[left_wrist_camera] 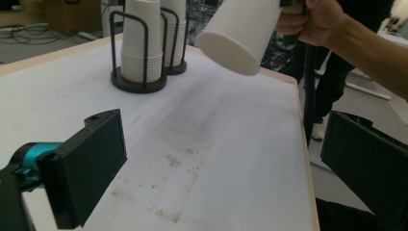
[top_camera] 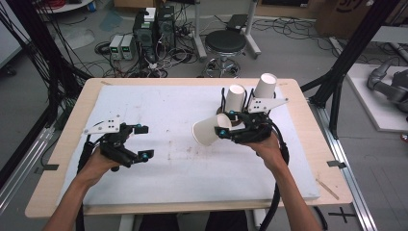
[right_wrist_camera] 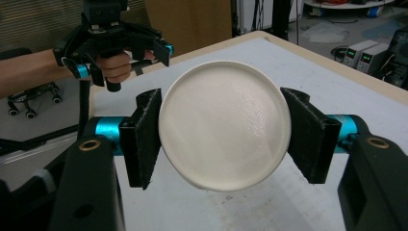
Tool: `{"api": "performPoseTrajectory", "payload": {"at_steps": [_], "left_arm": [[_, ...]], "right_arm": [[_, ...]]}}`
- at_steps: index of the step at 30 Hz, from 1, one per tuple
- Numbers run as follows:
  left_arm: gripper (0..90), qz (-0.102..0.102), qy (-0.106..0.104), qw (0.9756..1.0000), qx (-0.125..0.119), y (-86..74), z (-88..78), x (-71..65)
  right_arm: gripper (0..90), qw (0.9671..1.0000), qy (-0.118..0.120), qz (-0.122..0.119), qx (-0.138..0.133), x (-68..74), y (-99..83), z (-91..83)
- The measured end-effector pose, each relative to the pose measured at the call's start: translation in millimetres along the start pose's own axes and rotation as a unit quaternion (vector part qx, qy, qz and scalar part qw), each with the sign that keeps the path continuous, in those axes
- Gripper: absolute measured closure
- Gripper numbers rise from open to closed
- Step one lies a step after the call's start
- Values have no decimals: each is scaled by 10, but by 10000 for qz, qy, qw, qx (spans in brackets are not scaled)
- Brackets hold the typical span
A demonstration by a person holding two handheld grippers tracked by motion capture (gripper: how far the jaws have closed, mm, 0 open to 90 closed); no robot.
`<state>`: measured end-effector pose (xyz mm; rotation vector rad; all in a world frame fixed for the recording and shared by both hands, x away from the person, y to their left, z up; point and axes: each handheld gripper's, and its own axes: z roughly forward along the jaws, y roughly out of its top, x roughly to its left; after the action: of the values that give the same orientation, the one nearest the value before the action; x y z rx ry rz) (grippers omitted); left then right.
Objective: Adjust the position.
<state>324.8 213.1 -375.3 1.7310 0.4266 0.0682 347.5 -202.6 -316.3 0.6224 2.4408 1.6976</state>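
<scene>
Paper cup [top_camera: 208,131] sits clamped in the right gripper [top_camera: 226,126], held on its side above the worktop [top_camera: 159,110], one end pointing toward the left gripper [top_camera: 144,142]; in the right gripper view the two black pads [right_wrist_camera: 144,139] press on opposite sides of the cup's round end [right_wrist_camera: 225,122], which looks slightly squeezed out of round. Judged handling: very light, thin-walled, soft, so it will crush or pop out if pinched hard; smooth paper (a bit slippery against a hard squeeze, though the pads look textured). Best hold is probably across the stiffer rolled rim or close to the base, not mid-wall. Left gripper hangs over the near left part of the worktop, jaws spread wide with nothing between them; in the left gripper view the cup [left_wrist_camera: 240,36] hangs in the air ahead of it, well apart. Counts: one loose cup in hand; two stacks of nested cups [left_wrist_camera: 142,43], each standing upside down in its own black wire holder [left_wrist_camera: 139,84], side by side near the far right edge of the worktop (number of cups per stack too fine to count). Two grippers, two holders, one white mat [top_camera: 144,173] covering the worktop.
</scene>
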Motion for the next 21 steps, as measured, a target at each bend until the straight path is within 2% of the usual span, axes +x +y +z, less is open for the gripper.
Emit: {"api": "performPoseTrajectory", "payload": {"at_steps": [5, 12, 16, 21], "left_arm": [[20, 98, -223, 9997, -80, 64, 103, 11], [20, 29, -482, 9988, -81, 87, 239, 71], [20, 5, -678, 9975, -194, 103, 315, 96], [20, 21, -980, 9950, -192, 162, 443, 83]], "right_arm": [[361, 9999, 149, -33, -20, 34, 16, 52], [361, 9993, 365, -79, -61, 84, 48, 122], [362, 9987, 494, -86, -68, 108, 66, 144], [362, 9977, 657, -113, -96, 128, 71, 181]]}}
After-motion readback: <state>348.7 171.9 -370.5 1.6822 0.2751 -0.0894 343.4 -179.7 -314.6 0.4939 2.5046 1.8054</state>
